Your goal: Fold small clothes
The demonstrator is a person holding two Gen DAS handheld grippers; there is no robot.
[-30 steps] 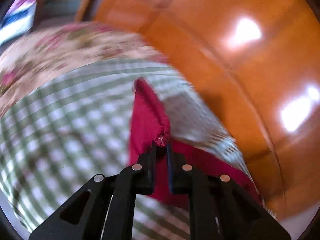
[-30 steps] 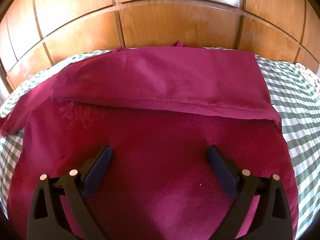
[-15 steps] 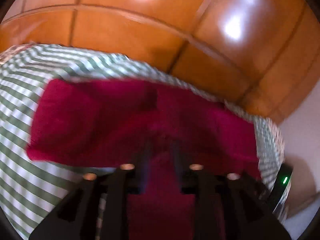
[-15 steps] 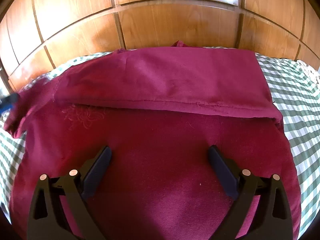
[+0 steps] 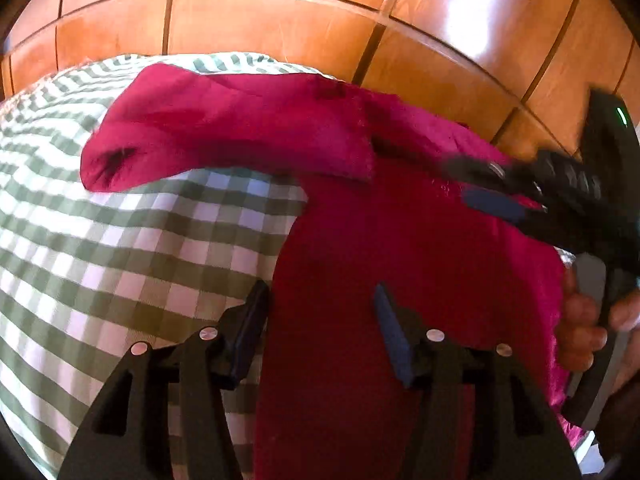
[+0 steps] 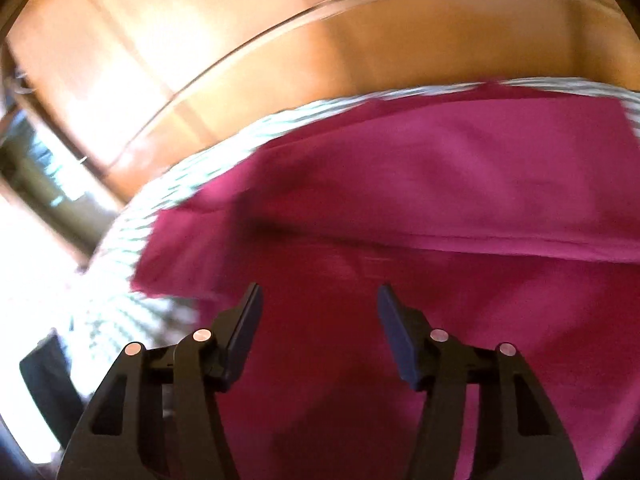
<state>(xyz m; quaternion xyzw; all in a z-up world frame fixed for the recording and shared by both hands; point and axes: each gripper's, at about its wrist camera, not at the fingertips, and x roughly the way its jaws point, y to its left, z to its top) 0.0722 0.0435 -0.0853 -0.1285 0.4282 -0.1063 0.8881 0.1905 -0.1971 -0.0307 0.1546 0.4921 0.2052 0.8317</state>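
Observation:
A crimson garment (image 5: 400,240) lies flat on a green-and-white checked bedsheet (image 5: 120,240). One sleeve (image 5: 224,136) sticks out to the left along its top. My left gripper (image 5: 320,296) hovers over the garment's left edge; its jaws are opening and nothing is pinched between them. My right gripper (image 5: 456,180) reaches in from the right, held by a hand (image 5: 580,320). In the blurred right wrist view the garment (image 6: 440,184) shows its top part folded down. The right gripper (image 6: 320,292) hangs above it, jaws closing, with only cloth below them.
A glossy wooden headboard (image 5: 280,12) rises right behind the bed and fills the top of the right wrist view as well (image 6: 360,40). Bare sheet (image 6: 132,240) shows to the left of the garment. A bright doorway or window lies at far left.
The left gripper let go of the cloth it pinched, swung over to the garment's left edge and opened. The right gripper turned left and its jaws narrowed.

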